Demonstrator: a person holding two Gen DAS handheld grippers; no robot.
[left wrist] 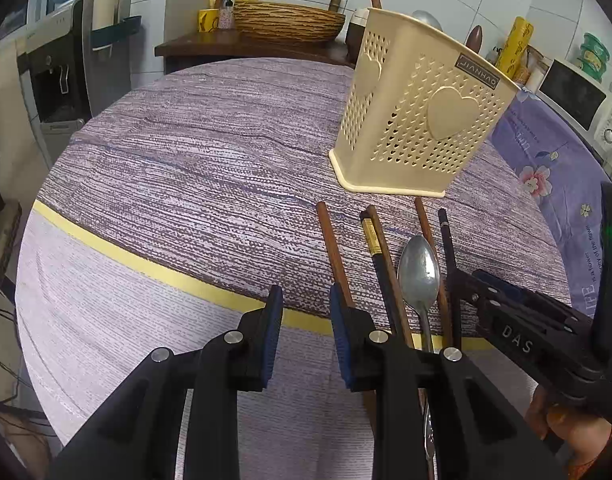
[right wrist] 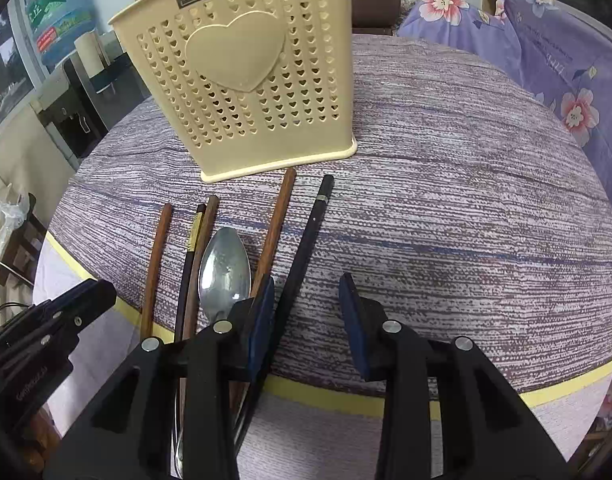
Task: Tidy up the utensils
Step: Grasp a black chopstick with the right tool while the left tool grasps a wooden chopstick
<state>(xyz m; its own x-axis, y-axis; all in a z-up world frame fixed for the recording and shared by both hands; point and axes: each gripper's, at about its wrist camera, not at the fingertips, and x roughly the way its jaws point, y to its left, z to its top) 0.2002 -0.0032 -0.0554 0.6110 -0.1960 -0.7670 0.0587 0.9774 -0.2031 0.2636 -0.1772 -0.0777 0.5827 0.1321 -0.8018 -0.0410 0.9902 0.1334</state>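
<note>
While the spoon (right wrist: 224, 266) and chopsticks (right wrist: 279, 224) lie low in the frame below the cream holder (right wrist: 241, 76) on the table (right wrist: 466, 220), your left gripper (left wrist: 306, 320) and right gripper (right wrist: 306, 316) hover narrowly parted and empty, so next straddle one utensil and close.

Behind the bench (left wrist: 165, 168) with its purple cloth stand a woven basket (left wrist: 287, 22), a yellow mug (left wrist: 207, 20), a water dispenser (left wrist: 55, 76), a microwave (left wrist: 582, 98) and flowered fabric (right wrist: 546, 40).
</note>
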